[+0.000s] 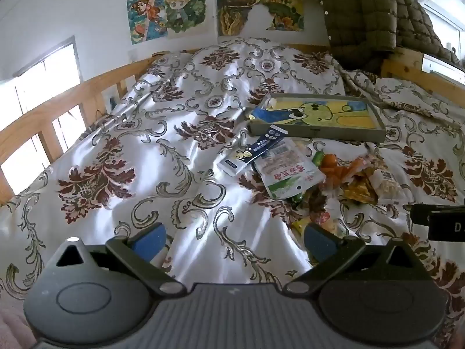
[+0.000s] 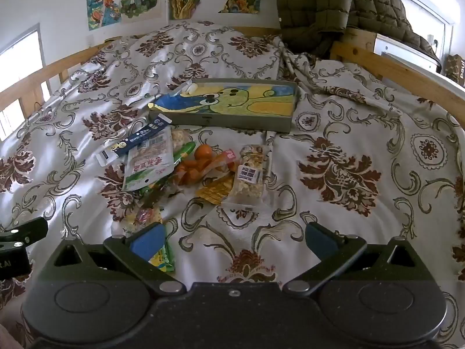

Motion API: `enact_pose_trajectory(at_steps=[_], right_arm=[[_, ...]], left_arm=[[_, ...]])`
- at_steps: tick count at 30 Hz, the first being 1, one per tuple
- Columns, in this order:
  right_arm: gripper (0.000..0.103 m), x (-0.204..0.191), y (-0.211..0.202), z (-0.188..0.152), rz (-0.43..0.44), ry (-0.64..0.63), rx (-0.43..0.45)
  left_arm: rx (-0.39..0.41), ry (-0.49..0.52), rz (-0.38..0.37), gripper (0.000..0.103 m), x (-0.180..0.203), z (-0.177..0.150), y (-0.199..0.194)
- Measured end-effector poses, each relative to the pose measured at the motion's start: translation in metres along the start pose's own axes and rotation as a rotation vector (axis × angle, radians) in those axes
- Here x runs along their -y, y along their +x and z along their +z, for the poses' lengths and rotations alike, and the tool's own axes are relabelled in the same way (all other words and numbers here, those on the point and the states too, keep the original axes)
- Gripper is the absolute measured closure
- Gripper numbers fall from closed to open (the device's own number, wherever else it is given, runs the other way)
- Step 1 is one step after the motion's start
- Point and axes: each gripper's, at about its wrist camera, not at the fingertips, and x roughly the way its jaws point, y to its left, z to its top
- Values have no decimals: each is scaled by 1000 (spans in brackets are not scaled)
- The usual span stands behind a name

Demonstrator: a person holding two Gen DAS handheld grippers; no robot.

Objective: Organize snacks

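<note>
Snack packets lie piled on bedspread, just before tray; jacket hangs behind.

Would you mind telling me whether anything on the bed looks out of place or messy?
Yes: the snack packets lie in a loose, overlapping heap on the bedspread in front of the tray, not in it. One green-yellow packet sits apart by the right gripper.

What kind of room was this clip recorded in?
Most likely a bedroom: snack packets lie on a white floral-patterned bedspread over a wooden-railed bed frame, with colourful cartoon posters on the wall and an olive quilted jacket hanging at the head.
</note>
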Motion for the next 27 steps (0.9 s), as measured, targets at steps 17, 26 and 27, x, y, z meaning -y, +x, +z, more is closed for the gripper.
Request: enact_pose_trajectory(at_steps=[17, 26, 27], right_arm=[[1, -2, 1, 0, -4, -5, -4], [1, -2, 1, 0, -6, -7, -6], [1, -2, 1, 0, -7, -7, -6]], left_arm=[[-4, -2, -5, 0, -10, -4, 4], [-7, -4, -7, 0, -10, -3, 6], [-8, -6, -6, 0, -8, -3, 4]])
